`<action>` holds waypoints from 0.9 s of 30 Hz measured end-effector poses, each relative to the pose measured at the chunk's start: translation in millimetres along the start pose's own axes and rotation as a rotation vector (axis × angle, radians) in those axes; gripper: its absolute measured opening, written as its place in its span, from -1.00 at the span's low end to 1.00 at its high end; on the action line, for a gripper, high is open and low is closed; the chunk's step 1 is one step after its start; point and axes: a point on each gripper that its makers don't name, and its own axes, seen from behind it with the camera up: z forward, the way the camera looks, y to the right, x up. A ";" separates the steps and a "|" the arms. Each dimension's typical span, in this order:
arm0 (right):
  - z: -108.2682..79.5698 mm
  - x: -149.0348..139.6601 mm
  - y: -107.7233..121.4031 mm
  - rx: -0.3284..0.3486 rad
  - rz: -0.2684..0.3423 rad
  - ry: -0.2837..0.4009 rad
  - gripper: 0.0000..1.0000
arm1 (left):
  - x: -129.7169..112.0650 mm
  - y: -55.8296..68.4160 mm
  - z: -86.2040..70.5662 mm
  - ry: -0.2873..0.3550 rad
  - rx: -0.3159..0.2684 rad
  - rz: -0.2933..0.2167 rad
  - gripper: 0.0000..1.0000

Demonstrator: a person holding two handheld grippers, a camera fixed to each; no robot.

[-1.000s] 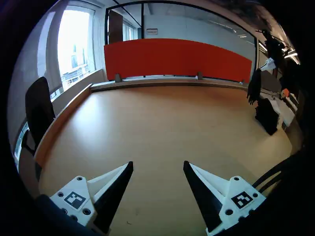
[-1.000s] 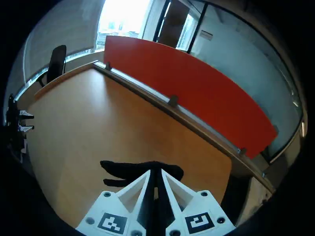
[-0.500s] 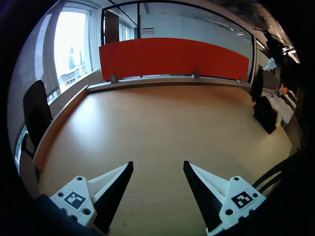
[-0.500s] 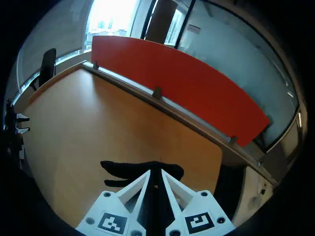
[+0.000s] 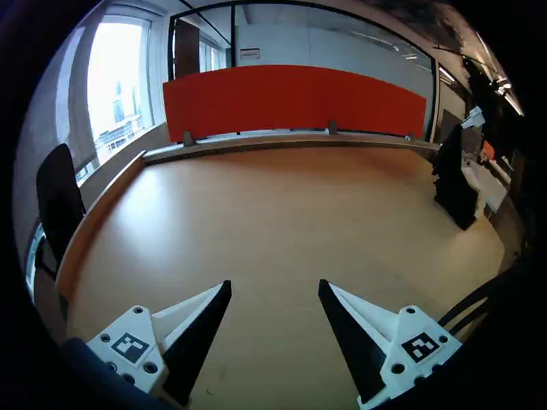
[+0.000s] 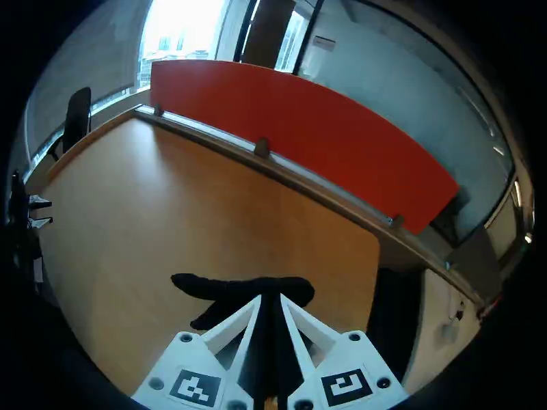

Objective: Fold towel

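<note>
- Left gripper view: we see our left tongs [image 5: 273, 283] spread wide above the wooden counter [image 5: 273, 198].
- Right gripper view: our right tongs [image 6: 271, 297] pinch the black towel [image 6: 219, 287].

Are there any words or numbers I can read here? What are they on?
No words or numbers can be read.
Sign on the glass wall: too small and blurred.
Square marks on the left gripper and the right gripper, shut on the towel: patterns, not letters.

Daylight is streaming through a tall window [image 5: 113, 96] onto a wide wooden desk [image 5: 273, 205]. A red divider panel [image 5: 294, 96] is standing along its far edge, and a black office chair [image 5: 55, 198] is sitting at its left side.
</note>
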 end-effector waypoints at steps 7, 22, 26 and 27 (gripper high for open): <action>-9.7 -19.5 -2.2 -0.003 0.025 -0.009 -0.91 | -1.4 5.0 1.5 -0.002 -0.009 0.005 0.88; -12.2 -31.3 -24.4 0.008 0.033 -0.012 -0.91 | -2.4 5.7 -1.8 0.005 -0.013 0.007 0.89; -13.1 -36.8 -25.4 0.002 0.032 -0.020 -0.91 | -3.5 4.1 -4.2 0.007 -0.011 0.007 0.89; -13.3 -38.7 -25.4 0.000 0.032 -0.022 -0.91 | -3.7 3.7 -4.8 0.007 -0.011 0.007 0.88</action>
